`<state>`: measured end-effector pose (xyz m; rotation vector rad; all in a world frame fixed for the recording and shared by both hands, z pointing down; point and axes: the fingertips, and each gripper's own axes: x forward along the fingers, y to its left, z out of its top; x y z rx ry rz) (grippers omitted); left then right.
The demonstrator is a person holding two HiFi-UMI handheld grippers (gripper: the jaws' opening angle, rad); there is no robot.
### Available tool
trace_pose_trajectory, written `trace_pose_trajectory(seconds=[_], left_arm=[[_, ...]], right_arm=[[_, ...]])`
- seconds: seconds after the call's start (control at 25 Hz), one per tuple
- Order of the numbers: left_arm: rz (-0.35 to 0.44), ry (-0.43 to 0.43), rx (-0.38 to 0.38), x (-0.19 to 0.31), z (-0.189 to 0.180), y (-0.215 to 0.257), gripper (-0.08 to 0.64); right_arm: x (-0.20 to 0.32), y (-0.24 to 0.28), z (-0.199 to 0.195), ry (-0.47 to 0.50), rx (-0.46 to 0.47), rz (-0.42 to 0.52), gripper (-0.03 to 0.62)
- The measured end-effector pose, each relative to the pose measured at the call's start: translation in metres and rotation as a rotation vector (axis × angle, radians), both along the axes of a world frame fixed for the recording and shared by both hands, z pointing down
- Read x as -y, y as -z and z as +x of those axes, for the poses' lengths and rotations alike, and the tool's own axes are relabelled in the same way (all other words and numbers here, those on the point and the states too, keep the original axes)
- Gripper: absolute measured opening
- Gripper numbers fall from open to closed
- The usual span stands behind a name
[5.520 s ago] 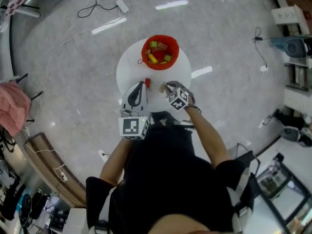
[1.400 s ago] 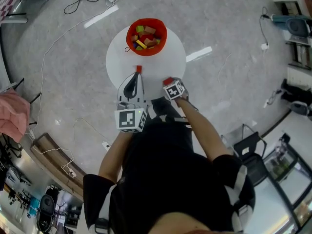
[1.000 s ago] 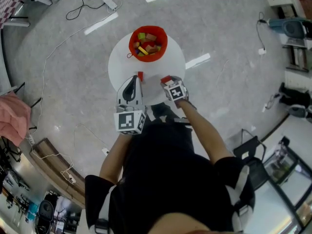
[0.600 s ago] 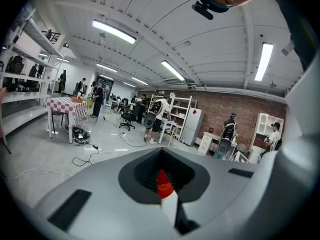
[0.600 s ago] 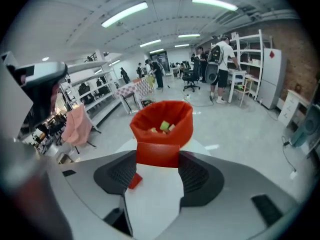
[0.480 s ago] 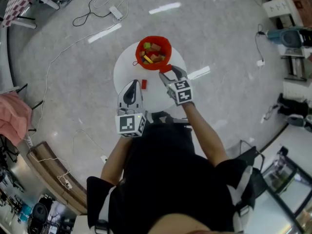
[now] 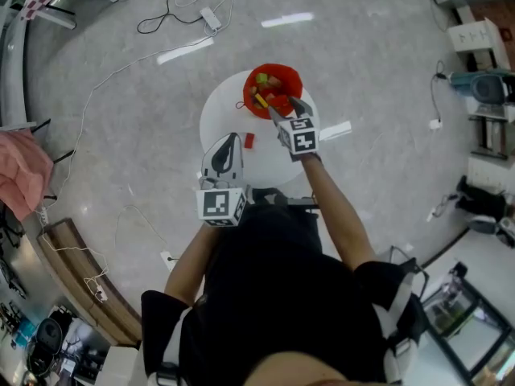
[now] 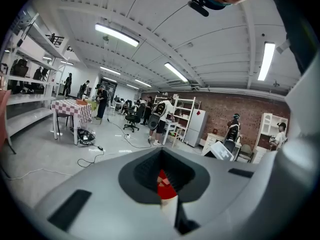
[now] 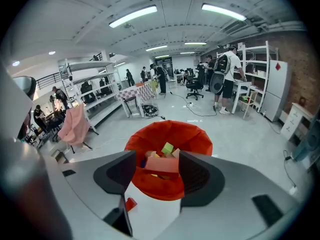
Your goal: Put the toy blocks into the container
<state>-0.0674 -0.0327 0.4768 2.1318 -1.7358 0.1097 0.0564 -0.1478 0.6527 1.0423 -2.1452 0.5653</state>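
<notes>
A red container with several coloured blocks stands at the far side of the round white table. My right gripper hangs over the container's near rim, shut on a pinkish-red block that spans its jaws. One small red block lies on the table, and it also shows in the right gripper view. My left gripper sits just left of it, shut and holding nothing. In the left gripper view the red block shows through the notch between the jaws.
Cables and a power strip lie on the grey floor beyond the table. A pink cloth hangs at the far left, and shelves and equipment stand at the right. People and desks fill the room's background.
My right gripper has carried the pinkish-red block from the table's near side forward to above the container. The left gripper has barely moved, and the small red block stays on the table.
</notes>
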Motion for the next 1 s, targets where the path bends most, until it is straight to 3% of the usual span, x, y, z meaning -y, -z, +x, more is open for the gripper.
trace_pose_trajectory(seconds=[0.4, 0.48, 0.56, 0.68, 0.84, 1.0], left_arm=[[0.009, 0.033, -0.005, -0.002, -0.023, -0.004, -0.002], [0.010, 0.038, -0.008, 0.001, -0.025, -0.004, -0.002], [0.009, 0.040, -0.011, 0.002, -0.025, -0.004, -0.002], [0.010, 0.034, -0.011, 0.002, -0.026, -0.006, -0.002], [0.009, 0.037, -0.010, 0.001, -0.031, -0.008, -0.002], [-0.003, 0.043, -0.012, 0.001, -0.036, -0.013, -0.002]], right_arm=[[-0.019, 0.045, -0.008, 0.015, 0.106, 0.088, 0.251], [-0.026, 0.056, -0.011, 0.006, 0.120, 0.114, 0.206], [-0.032, 0.059, -0.011, -0.018, 0.118, 0.136, 0.097], [-0.042, 0.053, -0.010, -0.050, 0.120, 0.127, 0.011], [-0.060, 0.044, -0.018, -0.054, 0.149, 0.093, -0.002], [-0.082, 0.017, -0.033, 0.007, 0.139, 0.014, -0.003]])
